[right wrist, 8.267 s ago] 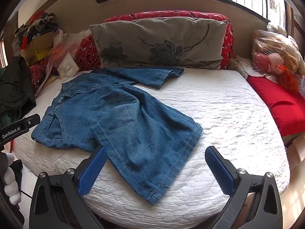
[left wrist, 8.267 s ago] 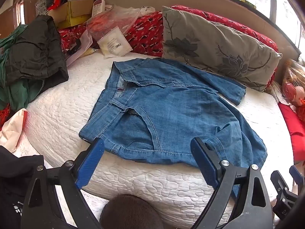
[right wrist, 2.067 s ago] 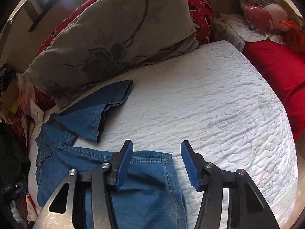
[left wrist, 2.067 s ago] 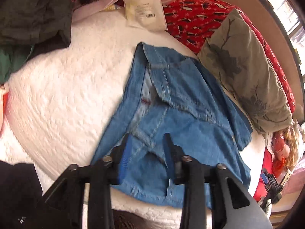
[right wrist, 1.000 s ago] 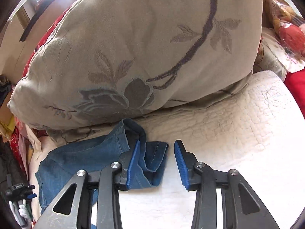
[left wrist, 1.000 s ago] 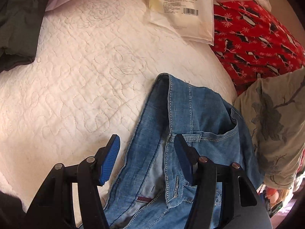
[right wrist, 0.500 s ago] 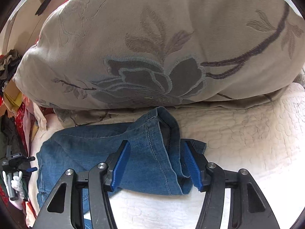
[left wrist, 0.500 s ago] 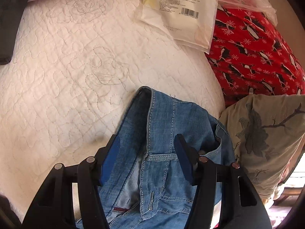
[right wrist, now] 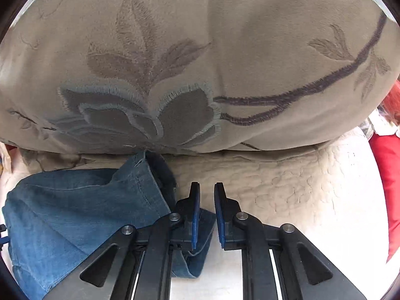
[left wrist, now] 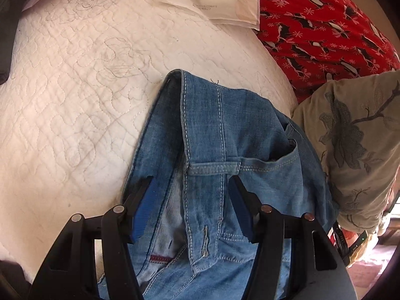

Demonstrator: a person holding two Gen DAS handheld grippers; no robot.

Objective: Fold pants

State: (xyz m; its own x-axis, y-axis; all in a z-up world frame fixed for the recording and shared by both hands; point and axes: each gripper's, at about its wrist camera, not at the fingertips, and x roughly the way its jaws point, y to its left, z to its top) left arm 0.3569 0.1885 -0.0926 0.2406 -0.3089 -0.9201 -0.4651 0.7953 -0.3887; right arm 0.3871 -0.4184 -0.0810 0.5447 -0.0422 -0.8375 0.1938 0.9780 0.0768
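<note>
White quilted bed [left wrist: 75, 105] under blue pants [left wrist: 225, 137] – left tool [left wrist: 192, 200] spread over the waistband, right tool [right wrist: 206, 215] nearly together at the hem, grip unclear, beside grey pillow [right wrist: 200, 62]

Bright daylight, sharp centres, perhaps soft fisheye-warped edges.

Pillow [right wrist: 200, 62] blocks ahead, bare mattress [right wrist: 312, 195] free rightward
</note>
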